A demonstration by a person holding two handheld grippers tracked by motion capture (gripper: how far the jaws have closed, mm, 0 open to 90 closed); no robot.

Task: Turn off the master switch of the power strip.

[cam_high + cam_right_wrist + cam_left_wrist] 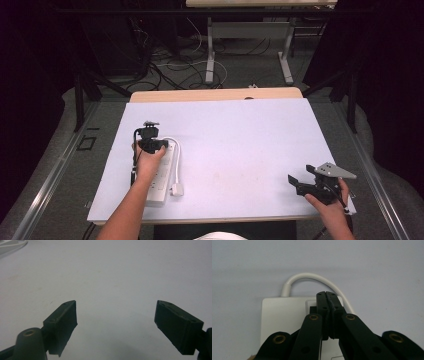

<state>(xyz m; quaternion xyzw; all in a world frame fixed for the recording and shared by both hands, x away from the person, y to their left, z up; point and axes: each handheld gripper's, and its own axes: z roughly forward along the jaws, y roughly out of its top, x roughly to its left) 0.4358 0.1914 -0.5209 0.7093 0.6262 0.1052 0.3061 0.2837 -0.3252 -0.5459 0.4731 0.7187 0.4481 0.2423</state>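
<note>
Lying under the left gripper [150, 141] on the pale sheet [240, 145] that covers the table is a white power strip [162, 175], and a white cable [177, 160] is seen looping from the strip's far end back along its right side to a white plug [177, 189] resting beside it on the sheet. From above, most of the strip is hidden by the person's left hand [146, 162] and forearm. In the left gripper view, the left gripper [326, 294] is shown with its jaws pressed together, tips over the far end of the power strip [282, 315] by a raised square part; whether anything is pinched between them cannot be told. The cable [312, 277] is seen arching just beyond the tips. The right gripper [294, 182] is held in the right hand [330, 205] well apart from the strip, near the sheet's near right corner, a grey plate [334, 170] on top of it. In the right gripper view, the right gripper [115, 322] is shown with jaws spread wide over bare sheet [112, 277], with a loop of cable [12, 245] far off at the upper left.
</note>
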